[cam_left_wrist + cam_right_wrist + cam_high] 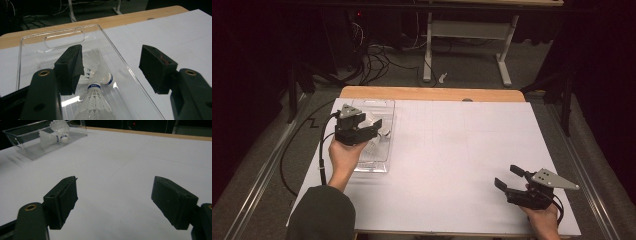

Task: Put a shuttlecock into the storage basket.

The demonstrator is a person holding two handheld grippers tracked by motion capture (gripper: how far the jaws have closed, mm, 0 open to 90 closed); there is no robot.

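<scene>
A clear plastic tray (pixel 373 165) lies at the table's left, with white shuttlecocks (pixel 94 100) inside, blue bands at their corks. My left gripper (pixel 379 125) hovers over the tray, jaws wide open and holding nothing. In the left gripper view the left gripper (pixel 111 62) straddles the tray's right wall (pixel 125 67), one jaw over the shuttlecocks. My right gripper (pixel 507 176) rests low near the front right corner, open and empty. The right gripper view has the right gripper (pixel 113 195) facing the tray (pixel 30 152) and shuttlecocks (pixel 53 135) far off.
A white sheet (pixel 452 160) covers the table, with a wooden strip (pixel 432 93) along the far edge. Beyond it stand white desk legs (pixel 428 50) and a tangle of cables (pixel 372 60) on the floor. A black cable (pixel 322 150) trails off the table's left side.
</scene>
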